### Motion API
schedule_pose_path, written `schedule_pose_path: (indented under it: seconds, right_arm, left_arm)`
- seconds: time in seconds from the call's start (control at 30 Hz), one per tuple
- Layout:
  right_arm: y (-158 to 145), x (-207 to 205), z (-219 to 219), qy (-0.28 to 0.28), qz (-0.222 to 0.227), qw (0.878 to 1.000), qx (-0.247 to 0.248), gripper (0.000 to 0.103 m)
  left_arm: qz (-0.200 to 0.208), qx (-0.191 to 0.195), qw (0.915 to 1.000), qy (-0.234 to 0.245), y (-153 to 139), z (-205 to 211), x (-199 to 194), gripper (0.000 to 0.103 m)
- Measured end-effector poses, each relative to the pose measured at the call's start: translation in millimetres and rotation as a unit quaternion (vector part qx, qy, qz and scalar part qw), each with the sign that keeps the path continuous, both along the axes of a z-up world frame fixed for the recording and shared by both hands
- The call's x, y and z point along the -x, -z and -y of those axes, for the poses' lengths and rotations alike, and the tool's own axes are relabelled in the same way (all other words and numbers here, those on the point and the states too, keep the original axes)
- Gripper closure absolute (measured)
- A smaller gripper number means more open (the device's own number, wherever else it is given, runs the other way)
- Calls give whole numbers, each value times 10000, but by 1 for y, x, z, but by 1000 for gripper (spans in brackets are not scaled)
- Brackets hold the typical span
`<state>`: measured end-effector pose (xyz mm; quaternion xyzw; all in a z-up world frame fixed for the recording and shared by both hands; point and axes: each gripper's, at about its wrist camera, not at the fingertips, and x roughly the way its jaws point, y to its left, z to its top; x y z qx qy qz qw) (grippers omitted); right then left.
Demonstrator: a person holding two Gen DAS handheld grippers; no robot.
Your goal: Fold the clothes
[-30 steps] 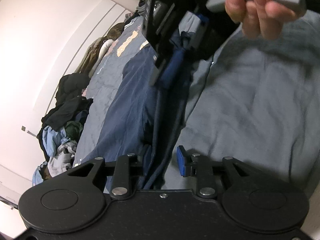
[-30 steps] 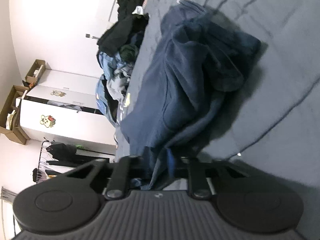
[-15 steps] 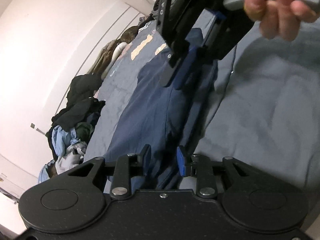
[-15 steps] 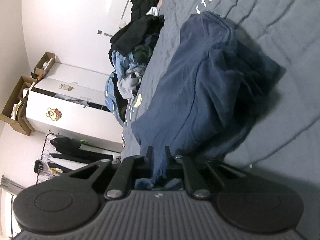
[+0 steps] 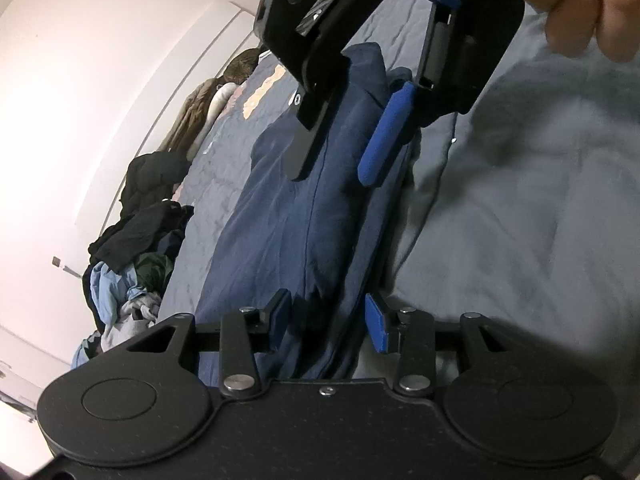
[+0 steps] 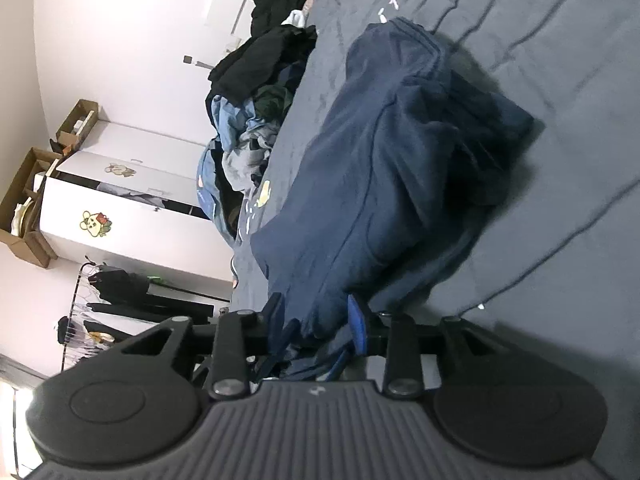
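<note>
On the quilted grey bedspread (image 5: 520, 220), a soft, creased navy garment (image 5: 296, 216) lies long.

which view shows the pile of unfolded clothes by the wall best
The right wrist view: the pile of clothes sits unobstructed, black, light blue and grey pieces distinct, beside the navy garment. The left wrist view shows the same pile smaller and darker at its left edge.

A pale pink wall (image 6: 120, 40) backs the grey-blue quilted bed (image 6: 560, 140) — white wardrobe (image 6: 132, 200), cardboard boxes (image 6: 28, 200) on top.
</note>
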<state>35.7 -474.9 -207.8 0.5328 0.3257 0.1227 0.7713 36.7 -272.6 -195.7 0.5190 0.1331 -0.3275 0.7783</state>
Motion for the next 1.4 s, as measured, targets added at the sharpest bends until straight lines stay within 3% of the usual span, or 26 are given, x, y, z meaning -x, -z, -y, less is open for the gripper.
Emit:
schedule_pose_path:
  seconds: [0.1, 0.2, 0.33, 0.53, 0.7, 0.9, 1.03, 1.2, 1.4]
  right_arm:
    - [-1, 0, -1, -55, -4, 10000, 63, 67]
    - [-2, -1, -2, -110, 13, 9998, 135, 66]
    - [-4, -1, -4, -177, 40, 9995, 274, 64]
    - [-3, -7, -9, -232, 141, 9994, 213, 61]
    - [-1, -12, -3, -60, 195, 9996, 178, 59]
    - [4, -13, -1, -40, 87, 9998, 161, 58]
    - [-2, -9, 3, -25, 74, 9998, 197, 58]
    - [-7, -8, 13, 105, 115, 9998, 153, 58]
    - [-3, -9, 18, 287, 60, 9994, 166, 58]
  left_arm:
    - [-360, 414, 9983, -219, -12, -4, -8, 79]
    - [-725, 884, 9923, -465, -28, -10, -18, 85]
    - [-1099, 1321, 9828, -670, -41, -16, -29, 88]
    - [-1342, 1690, 9729, -831, -53, -22, -39, 90]
    - [-1446, 1582, 9731, -845, -51, -21, -39, 89]
    - [-1185, 1112, 9843, -686, -36, -15, -30, 84]
    - [-1260, 1177, 9825, -706, -38, -17, -31, 83]
    - [-1297, 1111, 9832, -649, -36, -16, -30, 70]
    - [-1216, 1131, 9845, -562, -35, -11, -28, 69]
